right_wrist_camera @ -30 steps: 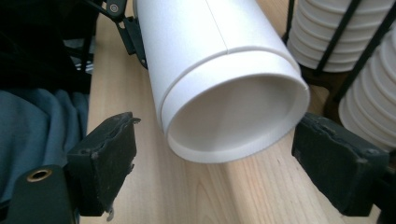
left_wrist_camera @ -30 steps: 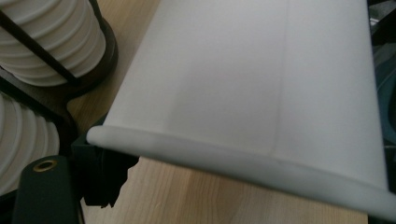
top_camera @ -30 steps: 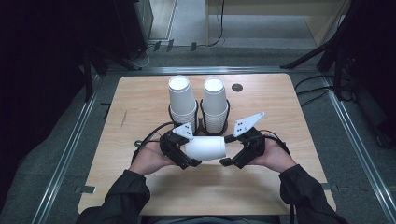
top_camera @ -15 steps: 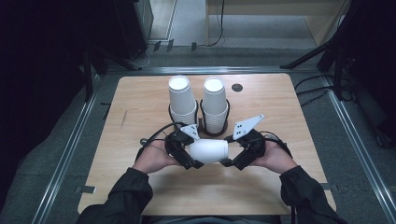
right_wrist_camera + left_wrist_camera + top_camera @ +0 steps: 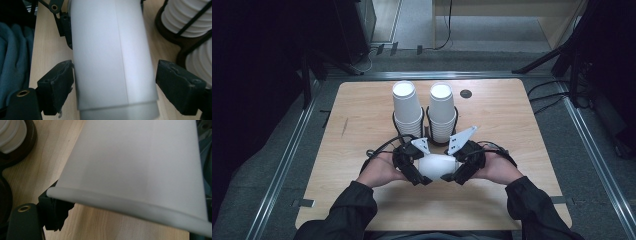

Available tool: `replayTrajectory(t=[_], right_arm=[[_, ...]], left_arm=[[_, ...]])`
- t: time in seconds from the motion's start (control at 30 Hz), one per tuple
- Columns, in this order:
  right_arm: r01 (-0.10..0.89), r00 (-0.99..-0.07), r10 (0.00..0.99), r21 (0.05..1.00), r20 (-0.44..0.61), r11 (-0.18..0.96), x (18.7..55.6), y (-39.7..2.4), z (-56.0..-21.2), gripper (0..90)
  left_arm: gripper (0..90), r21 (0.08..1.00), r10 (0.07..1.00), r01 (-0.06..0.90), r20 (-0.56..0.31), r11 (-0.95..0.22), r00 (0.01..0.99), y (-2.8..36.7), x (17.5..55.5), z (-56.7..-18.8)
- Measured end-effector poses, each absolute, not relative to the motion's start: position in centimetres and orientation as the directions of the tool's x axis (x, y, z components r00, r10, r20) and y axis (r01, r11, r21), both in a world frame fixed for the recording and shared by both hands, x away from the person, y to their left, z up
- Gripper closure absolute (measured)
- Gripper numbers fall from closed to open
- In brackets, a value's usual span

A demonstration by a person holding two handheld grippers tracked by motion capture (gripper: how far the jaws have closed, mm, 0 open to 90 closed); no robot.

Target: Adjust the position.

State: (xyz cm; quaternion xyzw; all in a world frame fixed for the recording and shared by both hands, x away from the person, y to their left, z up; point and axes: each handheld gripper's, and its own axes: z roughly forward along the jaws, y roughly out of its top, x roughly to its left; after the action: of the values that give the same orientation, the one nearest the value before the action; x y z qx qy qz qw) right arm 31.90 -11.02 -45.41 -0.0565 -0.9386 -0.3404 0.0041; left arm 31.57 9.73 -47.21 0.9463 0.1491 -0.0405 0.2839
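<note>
A white paper cup (image 5: pixel 437 166) lies on its side just above the wooden table (image 5: pixel 522 130), between my two grippers. My left gripper (image 5: pixel 424 168) is shut on the rim end; in the left gripper view the rolled rim of the cup (image 5: pixel 135 162) presses against a jaw pad (image 5: pixel 56 213). My right gripper (image 5: pixel 454 168) straddles the base end. In the right gripper view the cup (image 5: pixel 112 62) touches the left pad (image 5: pixel 58 85), while the right pad (image 5: pixel 177 85) stands slightly off its wall.
Two tall stacks of white cups (image 5: pixel 407 107) (image 5: pixel 442 107) stand upside down in black wire holders just behind the grippers. A small black disc (image 5: pixel 466 93) sits near the table's far edge. Metal rails (image 5: pixel 287 165) run along both sides of the table.
The cup and both grippers have stayed almost in place, drifting only slightly toward the near edge.
</note>
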Motion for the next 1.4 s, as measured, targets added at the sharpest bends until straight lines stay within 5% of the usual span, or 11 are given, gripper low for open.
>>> replayTrajectory(t=[0.63,0.8,0.87,1.4], right_arm=[[0.084,-0.996,0.046,0.587,0.081,0.805,31.8,-9.5,-46.7,23.0],[0.088,-0.995,0.048,0.608,0.083,0.789,31.8,-9.6,-46.6,22.3],[0.099,-0.994,0.058,0.607,0.087,0.789,31.9,-9.8,-46.5,22.1],[0.152,-0.988,0.124,0.696,0.091,0.701,32.5,-12.8,-45.2,21.5]], left_arm=[[12.8,0.495,0.243,0.301,-0.181,-0.815,0.953,9.2,31.3,-47.4],[9.0,0.528,0.232,0.271,-0.140,-0.805,0.963,9.4,31.2,-47.1],[0.4,0.527,0.243,0.268,-0.118,-0.806,0.963,9.4,31.0,-47.1],[0.0,0.653,0.318,0.359,-0.187,-0.666,0.930,11.7,31.9,-46.1]])
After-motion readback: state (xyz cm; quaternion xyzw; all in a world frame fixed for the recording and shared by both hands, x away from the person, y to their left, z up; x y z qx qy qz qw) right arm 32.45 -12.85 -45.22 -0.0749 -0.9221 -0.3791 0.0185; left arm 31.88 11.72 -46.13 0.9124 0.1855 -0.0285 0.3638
